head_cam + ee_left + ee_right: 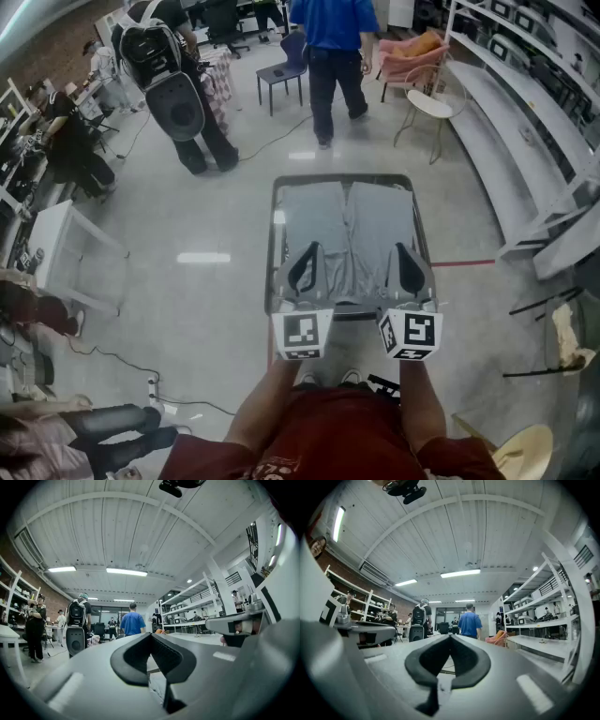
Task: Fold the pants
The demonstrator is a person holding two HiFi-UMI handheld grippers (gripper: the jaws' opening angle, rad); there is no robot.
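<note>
Light grey pants (347, 234) lie spread flat on a small dark-rimmed table (273, 246), with the two legs side by side and pointing away from me. My left gripper (308, 249) hovers over the near left part of the pants, jaws shut and empty. My right gripper (401, 249) hovers over the near right part, also shut with nothing held. In the left gripper view the left gripper (151, 635) points about level across the room. In the right gripper view the right gripper (450, 636) does the same. Neither gripper visibly touches the fabric.
A person in a blue shirt (333, 56) stands beyond the table, and a person with a backpack (176, 89) is at the far left. A white chair (429, 106) and long shelves (525, 141) are on the right. A white table (70, 248) stands left.
</note>
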